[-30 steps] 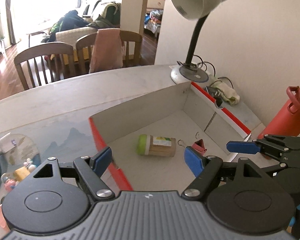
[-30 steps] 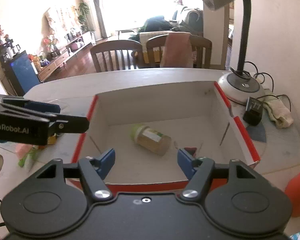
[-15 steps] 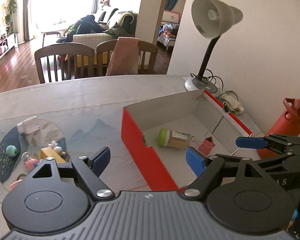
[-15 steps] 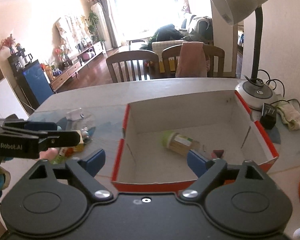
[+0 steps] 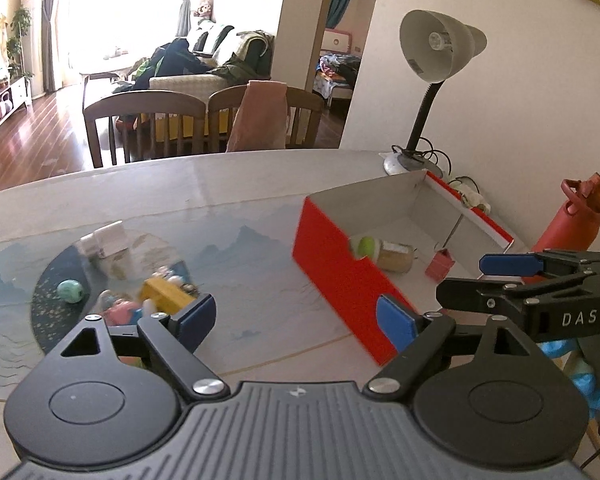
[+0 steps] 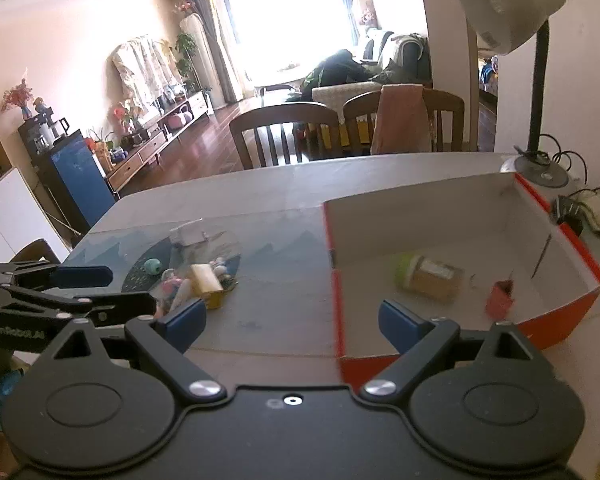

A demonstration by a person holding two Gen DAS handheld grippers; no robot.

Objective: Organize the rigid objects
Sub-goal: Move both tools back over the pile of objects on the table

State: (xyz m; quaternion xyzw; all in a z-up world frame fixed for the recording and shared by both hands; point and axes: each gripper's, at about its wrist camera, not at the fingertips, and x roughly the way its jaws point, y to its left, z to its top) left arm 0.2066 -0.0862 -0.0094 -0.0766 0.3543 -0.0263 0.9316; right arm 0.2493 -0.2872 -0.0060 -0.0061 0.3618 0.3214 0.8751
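Right claw [image 5: 508, 276] lettering: "DAS"

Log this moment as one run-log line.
left gripper: opening, empty | right gripper: opening, empty | red box: holds jar, pink clip | small toys: on table, outside box

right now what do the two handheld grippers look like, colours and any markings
Both are black plastic with two round hubs, silver screws and blue pads on the fingertips. The left gripper has a ribbed grey body; white "GenRobot.AI" lettering shows on its side in the right wrist view. The right gripper has a smooth black body and white "DAS" letters on its side. Blue gloves show beneath both.
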